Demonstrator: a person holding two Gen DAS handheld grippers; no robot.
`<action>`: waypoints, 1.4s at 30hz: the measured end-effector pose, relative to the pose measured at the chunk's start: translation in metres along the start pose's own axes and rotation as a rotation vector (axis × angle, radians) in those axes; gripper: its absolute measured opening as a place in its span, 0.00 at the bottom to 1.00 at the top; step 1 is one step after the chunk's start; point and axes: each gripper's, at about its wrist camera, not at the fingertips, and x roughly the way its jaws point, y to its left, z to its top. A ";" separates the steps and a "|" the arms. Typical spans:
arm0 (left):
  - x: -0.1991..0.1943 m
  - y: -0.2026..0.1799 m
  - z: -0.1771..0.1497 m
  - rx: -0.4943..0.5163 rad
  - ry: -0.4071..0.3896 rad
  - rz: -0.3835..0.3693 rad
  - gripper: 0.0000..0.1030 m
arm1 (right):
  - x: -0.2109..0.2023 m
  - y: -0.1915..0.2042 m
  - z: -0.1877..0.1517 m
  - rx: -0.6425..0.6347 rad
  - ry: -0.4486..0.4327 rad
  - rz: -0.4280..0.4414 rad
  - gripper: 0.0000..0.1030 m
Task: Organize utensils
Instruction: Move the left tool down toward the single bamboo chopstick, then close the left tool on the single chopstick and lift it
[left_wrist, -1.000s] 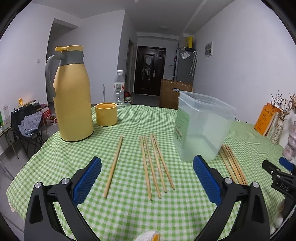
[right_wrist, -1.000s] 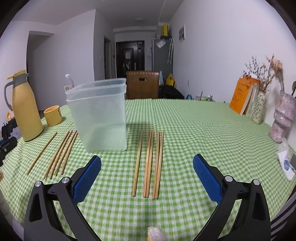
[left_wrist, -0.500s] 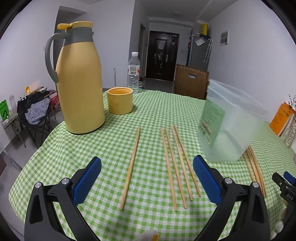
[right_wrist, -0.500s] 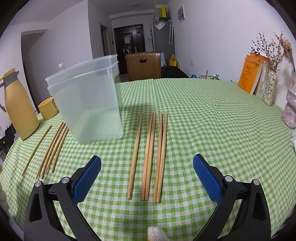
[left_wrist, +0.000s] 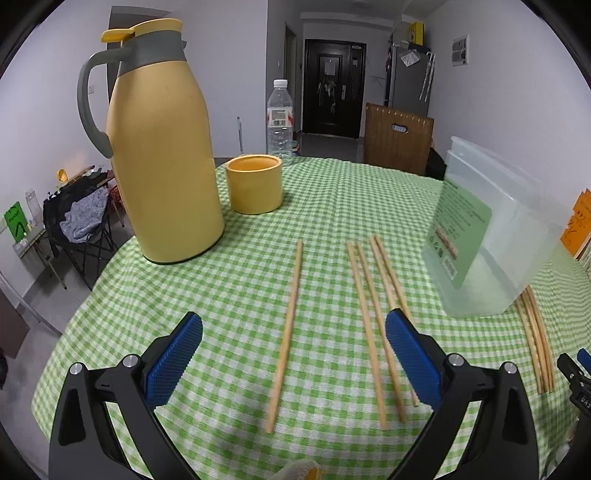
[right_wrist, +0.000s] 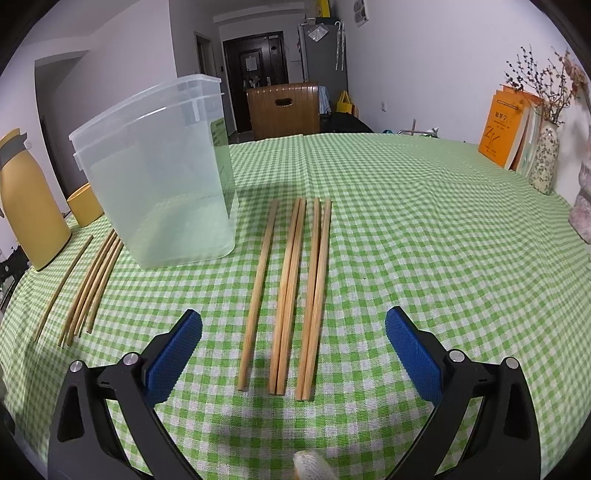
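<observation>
1. A table (right_wrist: 424, 229) under a green checked cloth fills both views.
2. A clear plastic tub (right_wrist: 162, 173) stands upright on it, near the middle.
3. A yellow jug (left_wrist: 162, 147) stands at the left, with a yellow cup (left_wrist: 254, 184) just beside it.
4. Five chopsticks (right_wrist: 291, 291) lie flat in a row right of the tub; five more (left_wrist: 373, 306) lie left of it, one set apart from the other four.
5. The left gripper (left_wrist: 293, 345) hangs above the left chopsticks, jaws wide apart, holding nothing.
6. The right gripper (right_wrist: 293, 345) hangs above the right chopsticks, jaws wide apart, also holding nothing.
</observation>
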 end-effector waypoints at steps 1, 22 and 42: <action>0.004 0.004 0.005 0.003 0.025 0.008 0.93 | 0.000 0.001 0.000 -0.006 0.001 -0.001 0.93; 0.115 0.010 0.025 0.065 0.505 -0.036 0.22 | 0.008 0.004 -0.002 -0.015 0.032 0.005 0.93; 0.147 -0.001 0.038 0.081 0.626 -0.031 0.04 | 0.009 0.002 -0.002 -0.003 0.035 0.024 0.93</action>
